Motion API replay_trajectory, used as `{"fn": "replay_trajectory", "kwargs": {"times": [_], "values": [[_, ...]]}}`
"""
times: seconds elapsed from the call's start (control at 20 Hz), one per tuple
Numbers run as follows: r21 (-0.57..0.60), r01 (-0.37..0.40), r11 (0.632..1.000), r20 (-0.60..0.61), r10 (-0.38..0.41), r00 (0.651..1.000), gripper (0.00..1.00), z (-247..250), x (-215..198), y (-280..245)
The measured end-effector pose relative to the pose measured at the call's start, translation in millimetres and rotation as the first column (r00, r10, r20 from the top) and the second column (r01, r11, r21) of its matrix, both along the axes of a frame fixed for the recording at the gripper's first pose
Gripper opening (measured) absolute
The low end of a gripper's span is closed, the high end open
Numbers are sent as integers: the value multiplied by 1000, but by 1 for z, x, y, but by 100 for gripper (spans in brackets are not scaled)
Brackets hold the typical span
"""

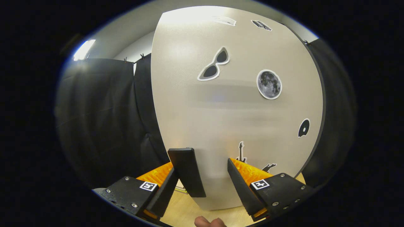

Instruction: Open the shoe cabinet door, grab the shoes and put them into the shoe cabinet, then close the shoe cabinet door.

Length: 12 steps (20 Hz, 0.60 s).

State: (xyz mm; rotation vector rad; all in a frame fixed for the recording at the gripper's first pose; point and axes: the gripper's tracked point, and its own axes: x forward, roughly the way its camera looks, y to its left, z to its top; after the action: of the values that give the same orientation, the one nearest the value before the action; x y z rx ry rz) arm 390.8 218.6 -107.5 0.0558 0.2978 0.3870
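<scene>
two fingers of the gripper point(208, 176) stand spread apart with nothing between them, close to the shoe cabinet door point(233, 110), which rises straight ahead as a pale panel stuck with a moon sticker point(269, 84) and a sunglasses sticker point(214, 64). the panel's long axis runs upright. its left edge lies just beyond the left finger point(186, 171), so that edge looks the likeliest place to catch it. whether the door is ajar cannot be told; no shoes are visible from this angle.
</scene>
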Motion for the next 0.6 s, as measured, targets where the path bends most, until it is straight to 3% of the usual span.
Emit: {"fn": "replay_trajectory", "kwargs": {"times": [0.6], "values": [[-1, 14, 1000, 10, -14, 1000, 96, -3, 19, 6]]}}
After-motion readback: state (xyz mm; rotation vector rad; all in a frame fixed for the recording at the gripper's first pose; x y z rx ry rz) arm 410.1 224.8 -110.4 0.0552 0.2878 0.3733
